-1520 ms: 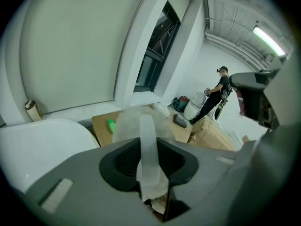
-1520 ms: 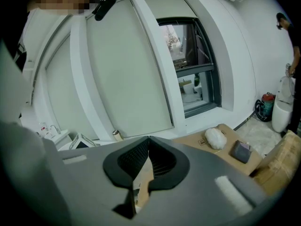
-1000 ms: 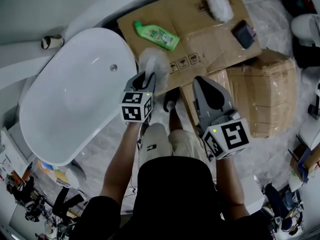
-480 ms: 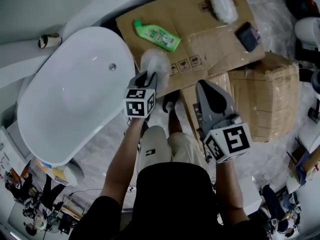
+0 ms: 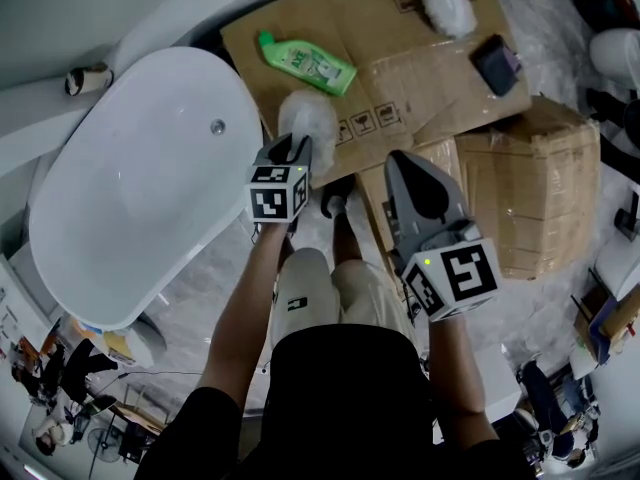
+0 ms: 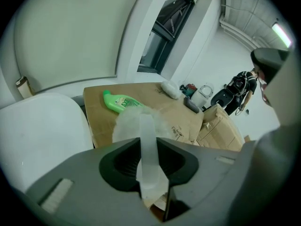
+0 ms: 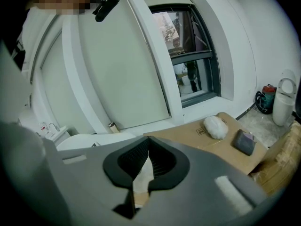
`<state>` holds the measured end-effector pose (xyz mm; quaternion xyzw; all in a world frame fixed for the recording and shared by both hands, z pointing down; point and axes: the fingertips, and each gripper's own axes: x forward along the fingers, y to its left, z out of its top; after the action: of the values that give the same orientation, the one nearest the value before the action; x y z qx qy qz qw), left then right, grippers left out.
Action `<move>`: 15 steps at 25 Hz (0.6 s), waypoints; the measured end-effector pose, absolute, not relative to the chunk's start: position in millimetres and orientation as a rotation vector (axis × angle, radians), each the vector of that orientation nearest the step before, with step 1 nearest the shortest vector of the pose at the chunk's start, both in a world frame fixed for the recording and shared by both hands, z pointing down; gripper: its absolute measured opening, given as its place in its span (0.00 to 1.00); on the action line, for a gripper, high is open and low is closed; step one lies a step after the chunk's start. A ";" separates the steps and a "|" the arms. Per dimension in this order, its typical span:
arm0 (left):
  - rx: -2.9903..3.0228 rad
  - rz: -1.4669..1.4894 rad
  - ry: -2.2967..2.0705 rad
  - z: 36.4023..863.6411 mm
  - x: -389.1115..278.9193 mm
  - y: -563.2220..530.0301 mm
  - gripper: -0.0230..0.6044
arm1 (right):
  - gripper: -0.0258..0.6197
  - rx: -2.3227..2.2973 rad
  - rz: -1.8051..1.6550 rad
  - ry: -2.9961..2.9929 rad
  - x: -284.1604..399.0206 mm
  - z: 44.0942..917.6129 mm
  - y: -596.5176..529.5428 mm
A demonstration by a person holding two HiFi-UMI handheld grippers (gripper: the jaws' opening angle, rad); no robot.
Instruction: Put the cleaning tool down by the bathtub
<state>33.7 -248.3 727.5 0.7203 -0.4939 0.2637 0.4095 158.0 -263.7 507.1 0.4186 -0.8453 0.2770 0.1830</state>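
Note:
The cleaning tool is a fluffy white brush head (image 5: 308, 120) on a pale translucent handle (image 6: 146, 145). My left gripper (image 5: 296, 149) is shut on that handle, with the brush head sticking out past the jaws over the edge of the flattened cardboard (image 5: 400, 48), just right of the white bathtub (image 5: 140, 188). In the left gripper view the head (image 6: 129, 124) hangs in front of a green bottle (image 6: 120, 101). My right gripper (image 5: 405, 160) is held lower right of the left one, shut, nothing in it; its tips (image 7: 148, 140) meet.
On the cardboard lie the green bottle (image 5: 305, 63), a second fluffy white pad (image 5: 447, 3) and a dark flat object (image 5: 497, 65). A wrapped cardboard box (image 5: 545, 198) stands to the right. The person's legs and shoes are below the grippers, on marble floor.
Almost nothing. The head view has shifted slightly, and the left gripper still holds the tool at the same spot beside the tub. The right gripper has stayed put.

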 end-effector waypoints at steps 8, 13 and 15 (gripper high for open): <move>1.781 0.685 -1.233 746.7 37.7 -248.5 0.18 | 0.05 1.183 0.793 -2.374 163.4 513.1 -262.9; 1.762 0.696 -1.229 755.7 41.5 -247.6 0.18 | 0.05 1.184 0.798 -2.370 167.8 513.9 -259.9; 1.754 0.709 -1.226 759.8 43.4 -248.1 0.18 | 0.05 1.188 0.802 -2.365 170.5 514.3 -259.7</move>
<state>43.4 -248.1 759.8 0.7026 -0.4911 0.2842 0.4294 170.5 -259.7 514.3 0.4219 -0.8402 0.2848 0.1869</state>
